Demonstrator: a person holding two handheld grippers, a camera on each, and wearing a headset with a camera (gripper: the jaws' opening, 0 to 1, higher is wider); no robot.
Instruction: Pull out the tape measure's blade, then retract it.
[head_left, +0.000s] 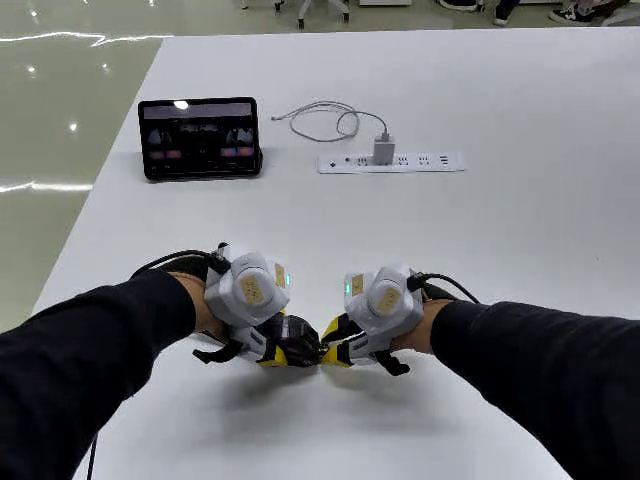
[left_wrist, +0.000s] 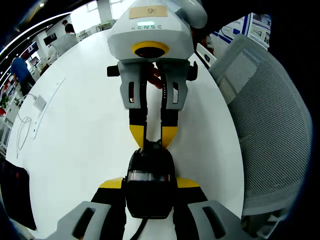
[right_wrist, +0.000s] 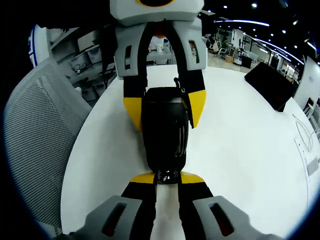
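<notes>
Clamping black tape measure (left_wrist: 150, 165) body in left hand-held gripper (left_wrist: 150, 182); pinching its front end in narrowed right hand-held gripper (right_wrist: 167, 177).

The head view looks down and forward over the white tabletop (head_left: 400, 90) from above. The two gripper views sit low and very close, facing each other across the compact black tape measure (left_wrist: 150, 185), which all three views share; both catch the grey mesh chair (left_wrist: 270, 130).

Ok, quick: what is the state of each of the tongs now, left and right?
Left tongs: closed around the tape measure.
Right tongs: closed on the blade tip, close to the case.
</notes>
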